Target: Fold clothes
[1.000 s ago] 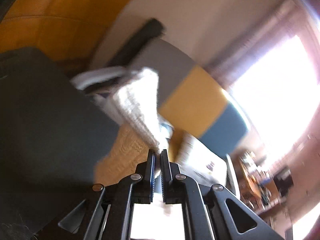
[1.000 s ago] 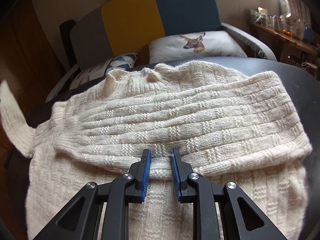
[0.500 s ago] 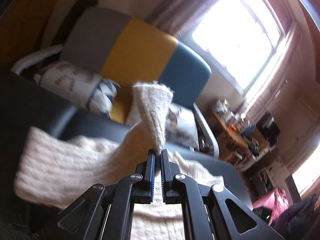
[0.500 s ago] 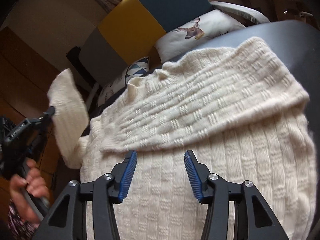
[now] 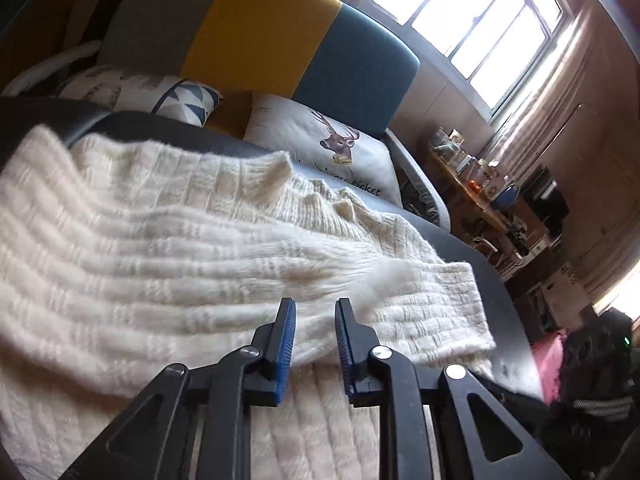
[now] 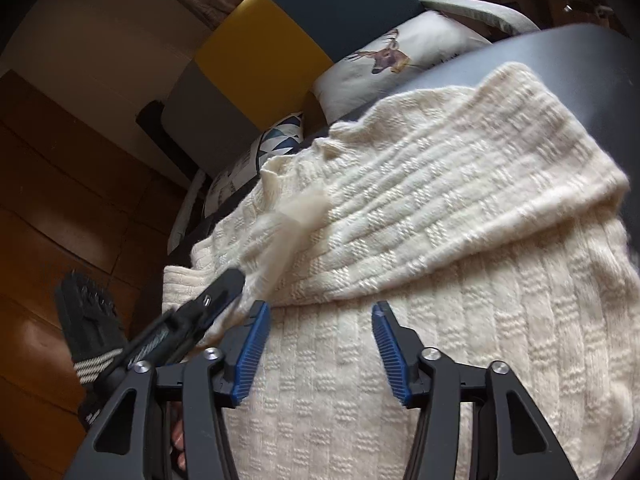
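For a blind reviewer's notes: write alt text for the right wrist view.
A cream knit sweater lies on a dark table, one sleeve folded across its body, with the open right gripper hovering just above the fabric. At left, the left gripper reaches in over the sweater's edge beside a blurred sleeve cuff. Behind stands a grey, yellow and blue chair with a deer cushion.

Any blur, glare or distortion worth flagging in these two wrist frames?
Left wrist view: the window is blown out, the sleeve cuff is smeared by motion beside the left gripper, and edges bow from the fisheye. Right wrist view: even light, sharp sweater knit, one blurred patch of sleeve left of centre, dark vignetted corners.
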Demonstrator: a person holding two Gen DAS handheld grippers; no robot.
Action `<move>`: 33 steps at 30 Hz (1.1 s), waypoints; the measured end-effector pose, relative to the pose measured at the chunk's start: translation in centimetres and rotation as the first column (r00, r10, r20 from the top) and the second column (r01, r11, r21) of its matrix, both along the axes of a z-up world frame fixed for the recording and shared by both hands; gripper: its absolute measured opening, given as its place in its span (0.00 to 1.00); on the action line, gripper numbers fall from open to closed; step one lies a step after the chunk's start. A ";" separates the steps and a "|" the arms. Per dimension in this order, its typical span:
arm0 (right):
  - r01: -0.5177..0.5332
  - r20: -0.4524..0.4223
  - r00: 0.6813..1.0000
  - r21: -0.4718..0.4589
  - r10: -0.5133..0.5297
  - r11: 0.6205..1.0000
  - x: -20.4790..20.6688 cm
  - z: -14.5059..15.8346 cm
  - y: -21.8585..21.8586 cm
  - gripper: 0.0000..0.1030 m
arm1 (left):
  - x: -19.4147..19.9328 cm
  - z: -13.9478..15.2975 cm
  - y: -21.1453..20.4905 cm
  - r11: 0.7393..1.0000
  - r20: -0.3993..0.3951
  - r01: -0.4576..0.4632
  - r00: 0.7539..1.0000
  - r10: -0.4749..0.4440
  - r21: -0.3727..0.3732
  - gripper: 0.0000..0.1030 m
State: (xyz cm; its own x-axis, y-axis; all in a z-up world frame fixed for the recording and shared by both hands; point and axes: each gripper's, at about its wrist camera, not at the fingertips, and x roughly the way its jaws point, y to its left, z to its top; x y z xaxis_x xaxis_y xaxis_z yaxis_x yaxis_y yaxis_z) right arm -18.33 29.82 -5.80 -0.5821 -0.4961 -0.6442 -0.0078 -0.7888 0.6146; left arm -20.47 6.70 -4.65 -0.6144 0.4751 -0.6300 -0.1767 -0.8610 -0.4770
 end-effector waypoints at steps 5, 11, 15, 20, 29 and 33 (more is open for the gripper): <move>0.011 0.027 1.000 0.001 -0.011 1.000 -1.7 -0.4 -1.1 0.56 | 3.0 -0.1 -2.9 0.999 -0.032 0.032 0.999 -0.032 -0.001 0.21; 0.032 0.060 0.998 -0.009 -0.032 0.999 -3.7 -1.1 -2.4 0.56 | 5.2 -2.7 -7.2 0.994 0.040 -0.051 0.998 0.047 0.099 0.21; 0.070 0.089 0.994 -0.042 -0.066 0.997 -5.0 -1.9 -2.8 0.56 | 5.4 -4.0 -9.2 0.974 0.081 -0.118 0.991 0.104 0.193 0.16; 0.098 0.099 0.991 -0.038 -0.094 0.994 -6.2 -2.4 -3.4 0.32 | 5.5 -4.2 -9.4 0.972 0.074 -0.108 0.993 0.095 0.206 0.18; 0.074 0.031 0.997 -0.004 -0.074 0.997 -6.8 0.9 -4.5 0.08 | 4.9 -3.3 -9.8 0.970 0.075 -0.112 0.992 0.097 0.215 0.18; 0.050 -0.052 0.997 -0.043 -0.052 0.998 -6.4 4.6 -5.2 0.08 | 3.8 -2.4 -10.2 0.981 0.051 -0.106 0.994 0.099 0.164 0.19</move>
State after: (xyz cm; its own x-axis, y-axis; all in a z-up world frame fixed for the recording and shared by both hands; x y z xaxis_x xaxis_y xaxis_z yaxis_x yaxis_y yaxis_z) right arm -24.70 24.58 -1.16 -0.6401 -0.4909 -0.5909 -0.0138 -0.7617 0.6477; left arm -16.65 -3.48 -7.02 -0.6399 0.5112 -0.5738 -0.0681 -0.7815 -0.6202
